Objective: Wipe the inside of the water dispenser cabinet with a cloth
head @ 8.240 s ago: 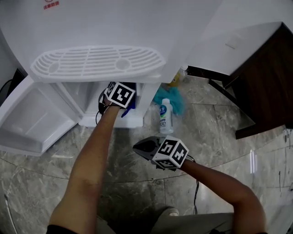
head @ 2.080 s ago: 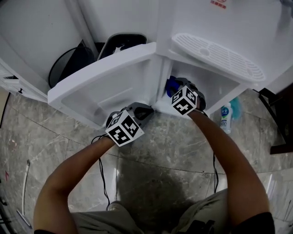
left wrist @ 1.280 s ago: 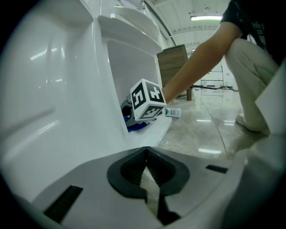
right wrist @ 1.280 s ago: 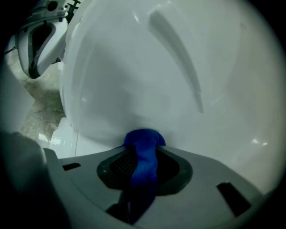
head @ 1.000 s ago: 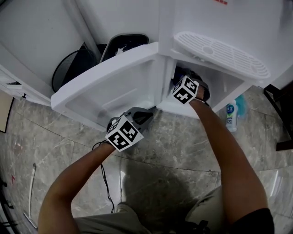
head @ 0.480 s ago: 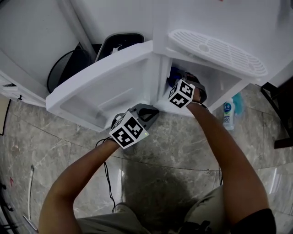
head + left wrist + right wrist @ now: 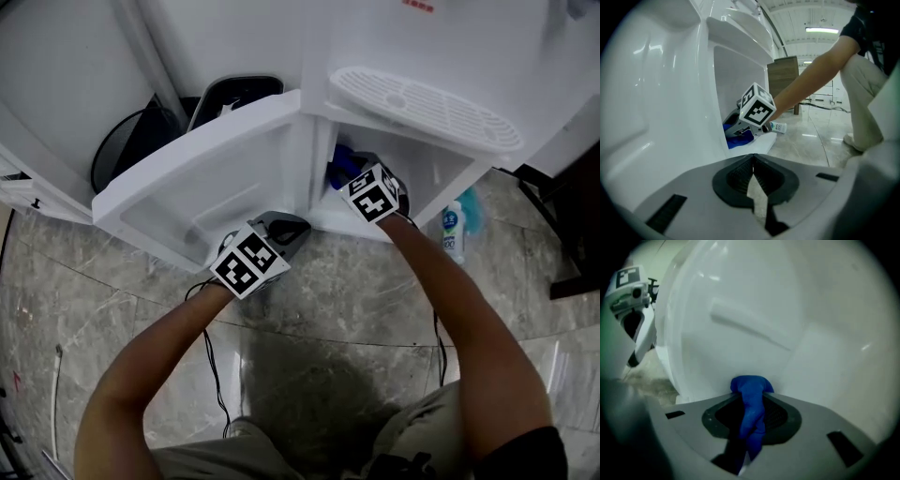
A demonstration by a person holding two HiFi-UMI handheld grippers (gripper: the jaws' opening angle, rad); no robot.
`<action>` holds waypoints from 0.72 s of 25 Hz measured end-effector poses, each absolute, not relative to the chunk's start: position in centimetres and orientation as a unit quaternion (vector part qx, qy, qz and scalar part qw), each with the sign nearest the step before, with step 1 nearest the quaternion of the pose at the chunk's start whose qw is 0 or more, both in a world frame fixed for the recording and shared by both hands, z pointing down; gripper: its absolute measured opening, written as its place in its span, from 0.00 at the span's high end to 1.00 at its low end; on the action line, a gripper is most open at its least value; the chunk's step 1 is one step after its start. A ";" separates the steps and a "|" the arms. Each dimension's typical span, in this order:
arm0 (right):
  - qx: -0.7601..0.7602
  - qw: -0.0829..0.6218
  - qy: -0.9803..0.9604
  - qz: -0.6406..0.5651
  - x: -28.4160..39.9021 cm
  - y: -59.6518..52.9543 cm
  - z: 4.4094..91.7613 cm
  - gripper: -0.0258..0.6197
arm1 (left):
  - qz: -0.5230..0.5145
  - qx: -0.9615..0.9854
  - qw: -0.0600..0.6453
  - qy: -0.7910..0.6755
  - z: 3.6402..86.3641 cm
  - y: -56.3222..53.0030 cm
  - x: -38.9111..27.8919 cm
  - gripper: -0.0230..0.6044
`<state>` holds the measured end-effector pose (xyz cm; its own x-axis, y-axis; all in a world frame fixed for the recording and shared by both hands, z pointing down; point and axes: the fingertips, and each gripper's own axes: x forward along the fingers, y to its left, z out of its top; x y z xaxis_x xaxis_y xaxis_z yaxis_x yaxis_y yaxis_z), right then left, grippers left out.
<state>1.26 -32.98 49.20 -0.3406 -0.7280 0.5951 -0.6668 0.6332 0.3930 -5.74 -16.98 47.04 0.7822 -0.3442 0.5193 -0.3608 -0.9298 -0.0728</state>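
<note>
Head view puts the water dispenser's cabinet [image 7: 427,178] at upper centre, its door [image 7: 206,183] swung open toward the left of the frame. The right gripper [image 7: 354,176] reaches into the left side of the opening, and the blue cloth [image 7: 339,161] shows just above its marker cube. Right gripper view shows its jaws clenched on the cloth [image 7: 751,401], the bunched end up against the white inner wall [image 7: 754,324].

The left gripper [image 7: 289,229] hangs at the door's lower edge, outside the cabinet. Left gripper view shows that gripper [image 7: 753,161] with its jaws pressed together and nothing in them.

Some eight seconds earlier the roles were reversed. The left gripper was in the opening with the cloth beside it, and the right one hung over the floor. Against half a second ago little differs, apart from the right cube being turned a little. A plastic bottle [image 7: 452,234] stands on the floor at the right of the cabinet.
</note>
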 end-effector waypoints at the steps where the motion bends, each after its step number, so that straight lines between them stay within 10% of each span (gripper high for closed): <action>1: 0.445 0.353 -0.823 -0.034 1.4 -32.7 48.0 0.82 | 0.267 0.945 0.020 -0.188 46.7 -17.1 -5.3 0.95; 18: 0.549 0.040 -0.833 -0.060 0.6 -31.9 29.0 0.82 | 0.269 0.951 -0.014 -0.153 44.7 -14.9 -1.8 0.95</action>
<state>0.58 -31.86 29.03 -0.3937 -0.9192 0.0001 -0.9098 0.3896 0.1431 -1.77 -14.92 44.67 0.8087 -0.2980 0.5072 -0.2825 -0.9530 -0.1096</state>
